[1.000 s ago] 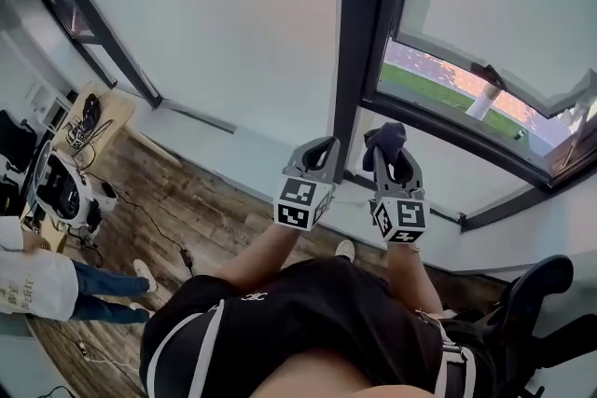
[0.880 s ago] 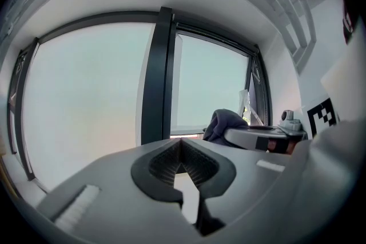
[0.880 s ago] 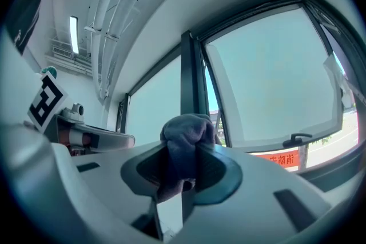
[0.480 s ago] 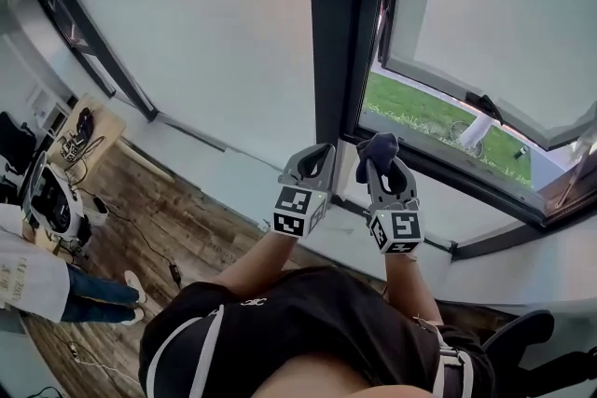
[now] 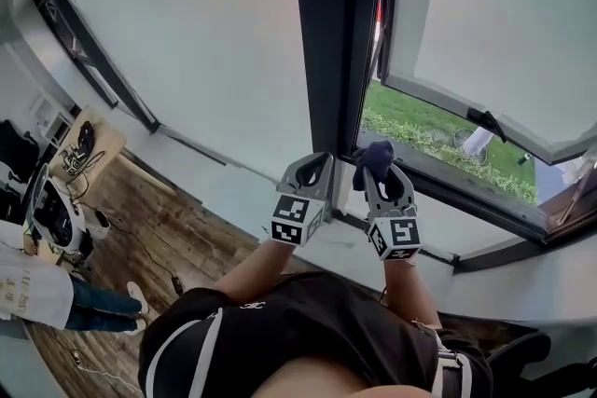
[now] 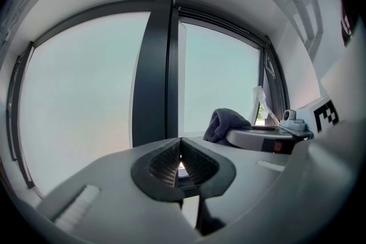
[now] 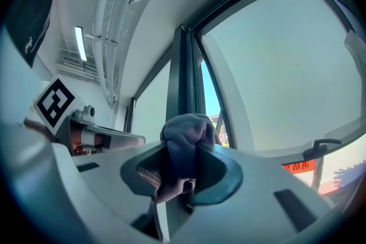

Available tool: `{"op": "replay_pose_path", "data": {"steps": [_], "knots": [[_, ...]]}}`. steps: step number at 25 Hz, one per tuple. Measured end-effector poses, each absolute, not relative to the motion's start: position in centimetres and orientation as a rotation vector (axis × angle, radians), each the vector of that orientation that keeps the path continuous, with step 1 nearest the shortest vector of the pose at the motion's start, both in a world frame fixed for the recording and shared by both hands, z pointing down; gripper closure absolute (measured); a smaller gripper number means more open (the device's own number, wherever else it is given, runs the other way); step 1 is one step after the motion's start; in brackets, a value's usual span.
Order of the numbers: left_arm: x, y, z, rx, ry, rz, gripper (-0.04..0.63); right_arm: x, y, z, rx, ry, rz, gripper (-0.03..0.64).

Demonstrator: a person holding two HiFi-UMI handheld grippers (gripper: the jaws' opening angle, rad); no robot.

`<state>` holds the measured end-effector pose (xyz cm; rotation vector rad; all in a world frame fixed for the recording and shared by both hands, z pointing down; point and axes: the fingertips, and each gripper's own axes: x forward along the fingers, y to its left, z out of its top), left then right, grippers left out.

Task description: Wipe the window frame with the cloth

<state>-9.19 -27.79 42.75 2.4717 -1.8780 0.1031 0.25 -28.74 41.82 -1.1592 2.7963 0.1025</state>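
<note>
The right claw is clamped on a dark grey cloth, whose bunched top pokes out above the jaws. It is held up just beside the foot of the dark window frame upright. The left claw hovers alongside, jaws pressed together with nothing between them.

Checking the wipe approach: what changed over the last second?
The right gripper, shut on the dark grey cloth, rose with it toward the lower corner of the dark window frame. The left gripper rose alongside, shut and empty. Both grips are unchanged.
</note>
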Motion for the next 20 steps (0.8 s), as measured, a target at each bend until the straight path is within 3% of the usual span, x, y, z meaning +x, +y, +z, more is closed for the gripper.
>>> {"op": "replay_pose_path", "data": {"steps": [10,20], "knots": [[-10.4,-28.6,42.2,2.481,-1.864,0.087,0.586,-0.1,-29.6,38.2,-1.162,2.781,0.27,0.499],[-10.8,-27.3,42.5,2.509,-1.844,0.096,0.586,0.9,-33.0,27.8,-1.098,2.701,0.454,0.498]]}}
